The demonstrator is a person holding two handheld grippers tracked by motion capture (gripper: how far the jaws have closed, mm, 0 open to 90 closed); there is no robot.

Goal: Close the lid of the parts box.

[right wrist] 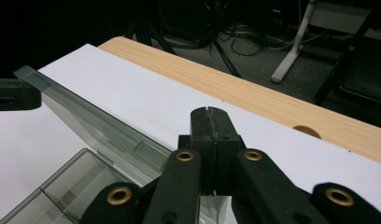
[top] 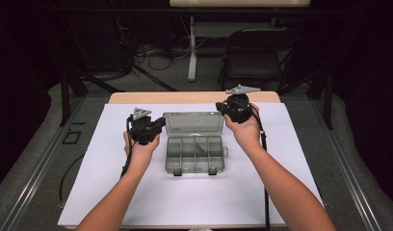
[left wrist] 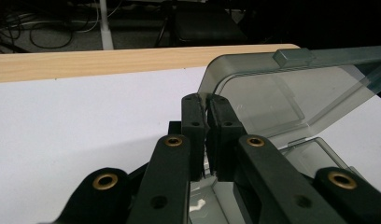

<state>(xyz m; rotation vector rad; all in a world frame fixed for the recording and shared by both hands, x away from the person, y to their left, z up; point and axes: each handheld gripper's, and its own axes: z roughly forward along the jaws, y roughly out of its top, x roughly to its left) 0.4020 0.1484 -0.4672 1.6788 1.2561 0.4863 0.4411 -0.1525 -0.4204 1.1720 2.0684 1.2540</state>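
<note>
The left gripper [left wrist: 206,105] is presenting its jaws pressed nearly together on the left edge of the box's clear lid [left wrist: 282,100]; in the left gripper view a thin sliver of that edge appears to be lying between them, so I am judging it a clamp on the lid, though the contact itself is partly hidden. The right gripper [right wrist: 210,112] is showing its jaws fully together with nothing between them, sitting just beside the right end of the lid [right wrist: 93,123] and above the white sheet [right wrist: 132,100]. In the high view, the left gripper [top: 158,122] and right gripper [top: 223,107] are flanking the upright lid [top: 193,122], one at each end. The compartment box [top: 195,155] is resting at the middle of the white sheet [top: 98,183] on the counter [top: 137,97], its lid standing raised toward the far side and its divided tray exposed. One small dark item [top: 199,146] seems to be lying in a middle compartment; what it is cannot be made out. As an assessment: the opening of the box is looking complete or very nearly so, with the lid up and being steadied. What is remaining, by my judgement, is whatever work concerns the compartments, or lowering and latching the lid again.
</note>
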